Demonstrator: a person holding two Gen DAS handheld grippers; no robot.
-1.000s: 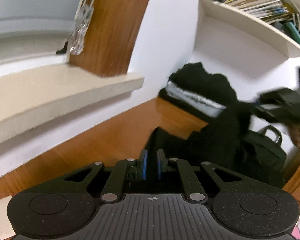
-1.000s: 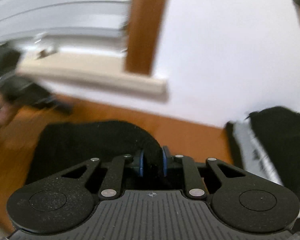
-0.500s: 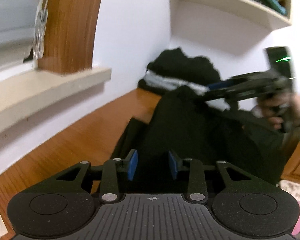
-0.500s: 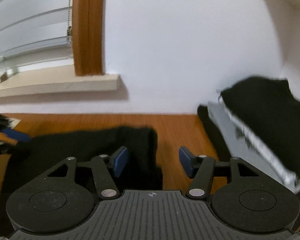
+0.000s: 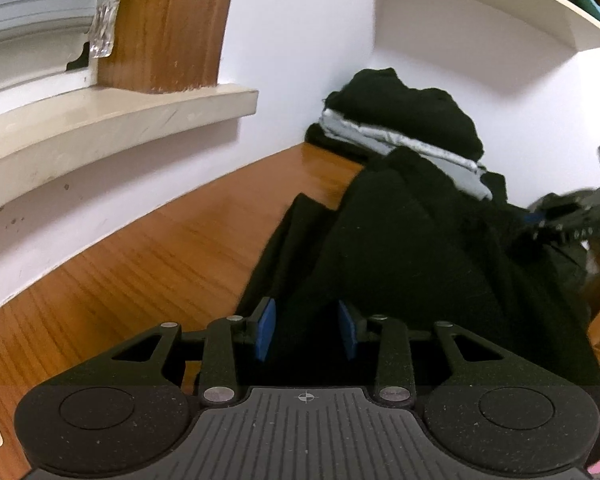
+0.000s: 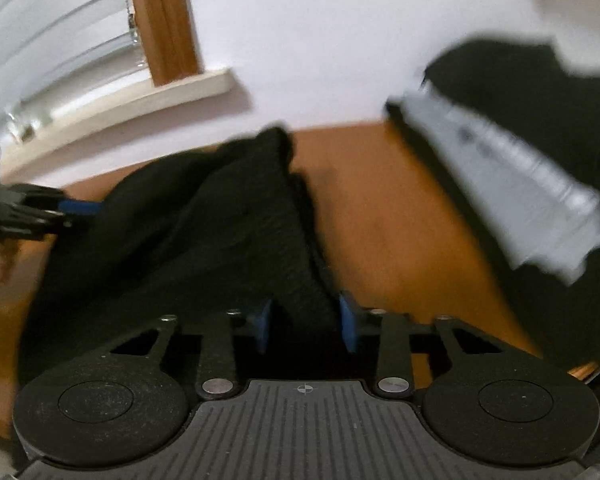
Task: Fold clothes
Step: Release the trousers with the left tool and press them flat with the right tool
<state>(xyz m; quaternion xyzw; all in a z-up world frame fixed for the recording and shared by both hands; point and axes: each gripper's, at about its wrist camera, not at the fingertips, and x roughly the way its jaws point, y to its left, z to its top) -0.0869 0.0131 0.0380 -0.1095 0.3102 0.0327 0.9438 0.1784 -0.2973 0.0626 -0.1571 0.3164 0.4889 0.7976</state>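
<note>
The black knit garment [image 5: 420,248] lies spread on the orange-brown wooden desk [image 5: 148,264], partly folded over itself so that a raised ridge of cloth runs away from me toward the white wall [image 5: 300,40]. In my right wrist view the same garment [image 6: 204,236] fills the left half, with its folded edge running down to my pads.

My left hand-held gripper [image 5: 306,330] has its blue pads set moderately apart. The black cloth lies between and under them, but I see a gap on each side and no pinch. My right hand-held gripper [image 6: 306,320] is closing, with the thick folded edge of the garment between its blue pads. The blurred picture does not let me say whether the pads already press on the cloth.

Across the garment, my right hand-held gripper shows blurred at the right edge of the left view, and my left one appears at the left edge of the right view, its blue finger lying at the cloth's far side.

Behind the garment, in the corner, sits a pile of folded black and grey clothes [image 5: 404,128]. A cream window sill [image 5: 112,120] with a brown wooden frame [image 5: 168,24] runs along the wall. A white shelf [image 5: 500,4] carrying books hangs above the pile.
</note>
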